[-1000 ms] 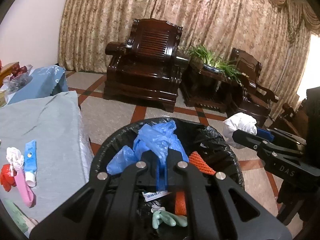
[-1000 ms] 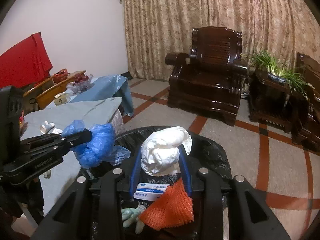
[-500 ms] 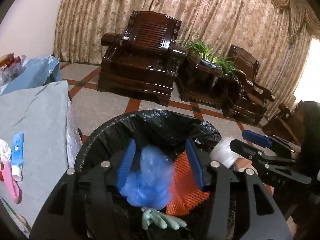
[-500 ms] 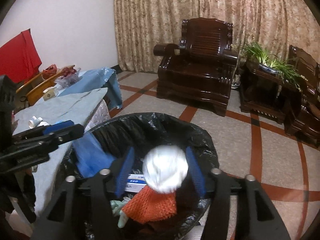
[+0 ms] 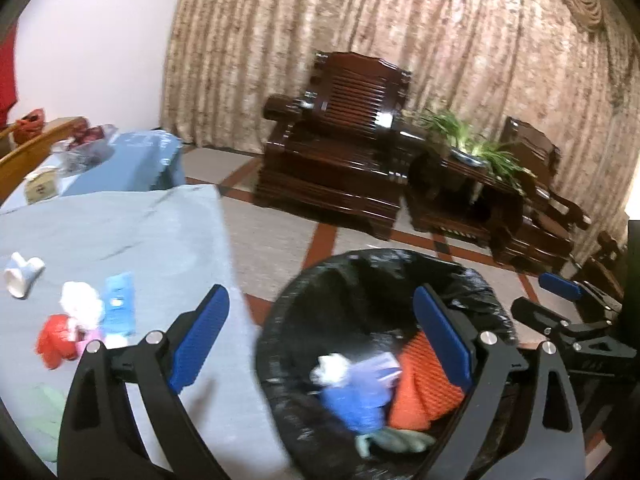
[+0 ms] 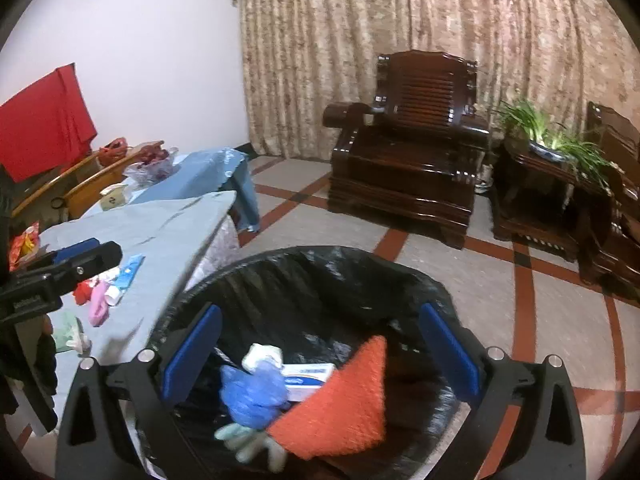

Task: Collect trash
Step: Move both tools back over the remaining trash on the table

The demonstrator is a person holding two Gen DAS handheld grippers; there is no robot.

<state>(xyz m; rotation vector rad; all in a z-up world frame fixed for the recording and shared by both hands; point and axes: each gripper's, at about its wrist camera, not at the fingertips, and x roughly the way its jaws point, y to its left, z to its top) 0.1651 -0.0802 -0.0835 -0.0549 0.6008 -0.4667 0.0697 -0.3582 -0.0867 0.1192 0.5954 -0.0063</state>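
Note:
The black-lined trash bin (image 5: 360, 264) (image 6: 320, 256) stands on the floor beside the table. Inside lie a blue plastic bag (image 5: 352, 400) (image 6: 252, 396), a white wad (image 5: 330, 366) (image 6: 262, 356), an orange mesh (image 5: 420, 376) (image 6: 340, 408), a white-blue box (image 6: 310, 374) and a green glove (image 6: 248, 440). My left gripper (image 5: 320, 304) hangs over the bin's left rim, jaws opening, nothing held between them. My right gripper (image 6: 320, 316) is above the bin, jaws opening and empty too. On the grey table (image 5: 160, 248) lie a red scrap (image 5: 54, 340), a white wad (image 5: 80, 304) and a blue tube (image 5: 118, 304).
A white fitting (image 5: 20, 276) and a pale green glove (image 5: 40, 408) also lie on the table. Behind it stands a blue-covered table (image 5: 132, 160) with bags. Dark wooden armchairs (image 6: 408, 168) and a plant stand (image 6: 540, 184) line the curtain, with tiled floor (image 6: 520, 300) between them and the bin.
Both grippers opened. The blue bag left the left gripper and the white wad left the right, and both dropped into the bin. The left gripper swung left toward the table.

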